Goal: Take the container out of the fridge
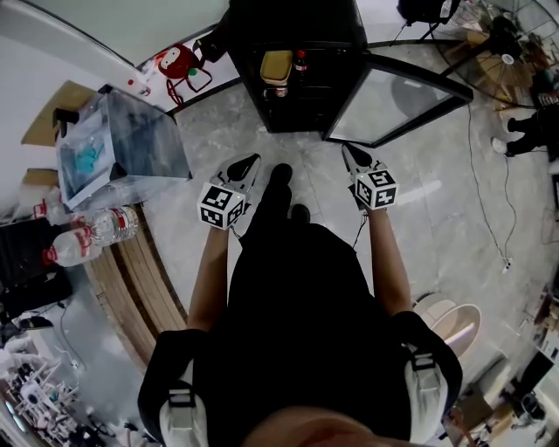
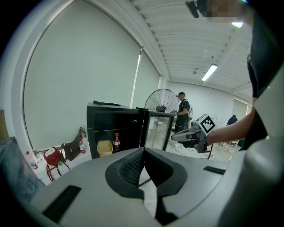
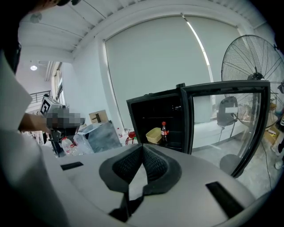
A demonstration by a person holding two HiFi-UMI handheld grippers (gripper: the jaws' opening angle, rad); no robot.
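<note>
Container (image 1: 276, 66), pale yellow, rectangular, beside red-capped bottle (image 1: 300, 62) in fridge (image 1: 306, 22)

The left gripper (image 2: 143, 151) has its jaws pressed together with nothing between them, pointing at a black fridge (image 2: 116, 128) whose glass door (image 2: 159, 131) stands open. On a shelf inside sit a yellow container (image 2: 104, 148) and a cola bottle (image 2: 116, 142), just beside each other. To the right, the right gripper (image 2: 176, 133) is held out level, with a floor fan (image 2: 162, 100) behind the fridge.
</note>
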